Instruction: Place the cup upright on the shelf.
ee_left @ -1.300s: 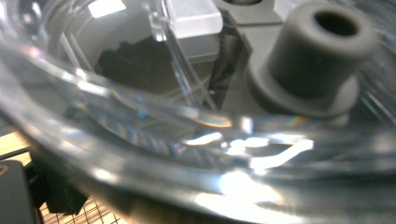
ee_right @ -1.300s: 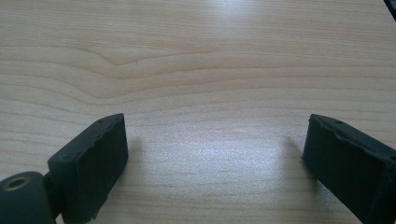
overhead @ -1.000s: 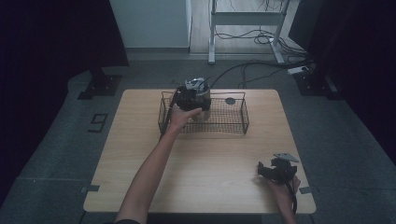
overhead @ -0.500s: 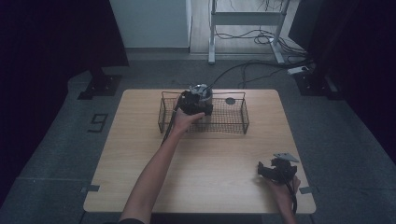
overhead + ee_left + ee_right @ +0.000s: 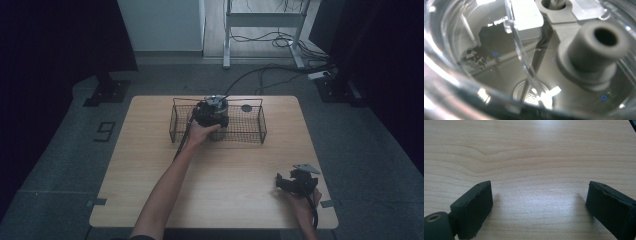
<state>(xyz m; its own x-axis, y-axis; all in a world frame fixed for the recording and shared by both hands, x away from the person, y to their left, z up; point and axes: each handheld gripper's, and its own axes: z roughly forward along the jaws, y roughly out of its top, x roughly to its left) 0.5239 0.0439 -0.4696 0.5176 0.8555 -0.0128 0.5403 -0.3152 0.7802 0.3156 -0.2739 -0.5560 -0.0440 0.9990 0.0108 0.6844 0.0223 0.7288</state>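
Observation:
A black wire basket point(image 5: 260, 121) stands at the far middle of the wooden table point(image 5: 235, 170). My left gripper point(image 5: 212, 111) is down in the basket's left half, held by a hand with a long bare forearm. In the left gripper view a clear plastic piece point(image 5: 519, 50) with a grey tube-like socket point(image 5: 596, 50) sits right against the lens, and the jaws are hidden. My right gripper point(image 5: 286, 182) rests low near the table's front right corner. Its jaws point(image 5: 539, 192) stand wide open over bare wood with nothing between them.
A small dark round thing point(image 5: 246, 108) lies at the basket's far right side. Beyond the table, cables point(image 5: 280, 70) run across the grey floor by a white desk frame point(image 5: 260, 20). Black stands flank the table on both sides.
My left gripper has moved a little to the right and lower into the basket. The right gripper has stayed where it was.

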